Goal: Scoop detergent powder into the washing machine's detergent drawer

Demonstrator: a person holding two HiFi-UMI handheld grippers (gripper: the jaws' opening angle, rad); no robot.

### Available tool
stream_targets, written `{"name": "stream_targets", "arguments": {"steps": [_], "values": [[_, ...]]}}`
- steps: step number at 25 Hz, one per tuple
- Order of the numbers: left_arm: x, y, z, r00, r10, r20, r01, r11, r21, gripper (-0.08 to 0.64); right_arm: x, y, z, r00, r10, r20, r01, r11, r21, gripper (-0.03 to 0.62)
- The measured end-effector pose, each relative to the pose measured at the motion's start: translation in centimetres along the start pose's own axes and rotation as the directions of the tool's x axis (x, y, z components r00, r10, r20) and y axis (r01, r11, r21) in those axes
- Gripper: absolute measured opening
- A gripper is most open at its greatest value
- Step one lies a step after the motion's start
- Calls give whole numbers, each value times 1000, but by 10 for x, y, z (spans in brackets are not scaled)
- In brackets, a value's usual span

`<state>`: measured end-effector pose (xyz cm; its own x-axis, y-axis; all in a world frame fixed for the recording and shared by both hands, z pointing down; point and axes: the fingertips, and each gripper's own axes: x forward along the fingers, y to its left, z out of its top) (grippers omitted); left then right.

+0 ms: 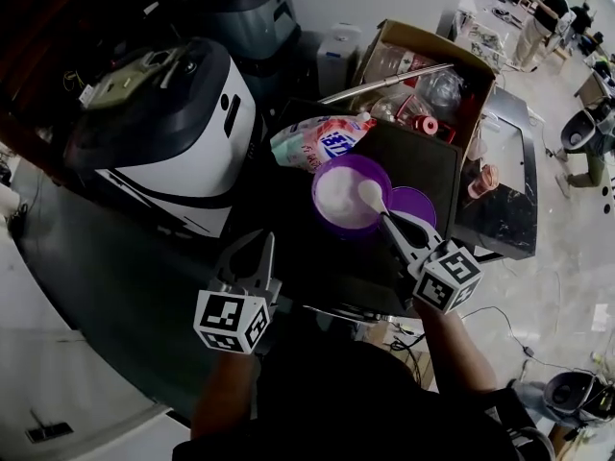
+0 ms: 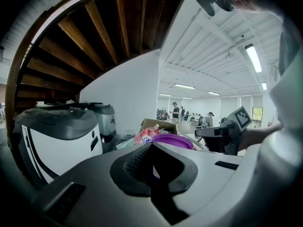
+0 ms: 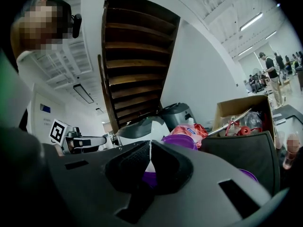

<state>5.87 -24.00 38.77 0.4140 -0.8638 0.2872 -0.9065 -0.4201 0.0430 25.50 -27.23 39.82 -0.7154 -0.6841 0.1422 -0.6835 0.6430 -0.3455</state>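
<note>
The rounded white-and-black washing machine stood at the left. Beside it, a round purple plastic bowl held fine white detergent powder. The right gripper had its jaws clamped on a white spoon, whose rounded head lay at the powder. The left gripper, jaws closed on nothing, hung nearby.

A dark grey table carries most things. Ahead and left of the left tool a white and black machine stands on it. Just ahead of the right tool stands a purple bowl of white powder, with a purple lid flat at its right side. A black box stands beyond the lid, a pink bag lies beyond the bowl, and a cardboard box stands farthest off. Right of the right tool, a glossy table holds a pinkish cup.
</note>
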Motion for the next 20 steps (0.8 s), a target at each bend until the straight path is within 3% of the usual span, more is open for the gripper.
{"name": "stream_targets", "arguments": {"steps": [5,12,20], "values": [[19,20,8,998,-58,10,58,998,40,6,27,2,3,999,-42,-17,42,999,-19,20],[35,45,9,989,-148,22,147,989,32,6,51,4,9,991,-135,-12,134,990,-50,20],[41,35,4,988,-154,13,154,988,20,6,35,2,-3,987,-159,-25,157,986,-55,20]]}}
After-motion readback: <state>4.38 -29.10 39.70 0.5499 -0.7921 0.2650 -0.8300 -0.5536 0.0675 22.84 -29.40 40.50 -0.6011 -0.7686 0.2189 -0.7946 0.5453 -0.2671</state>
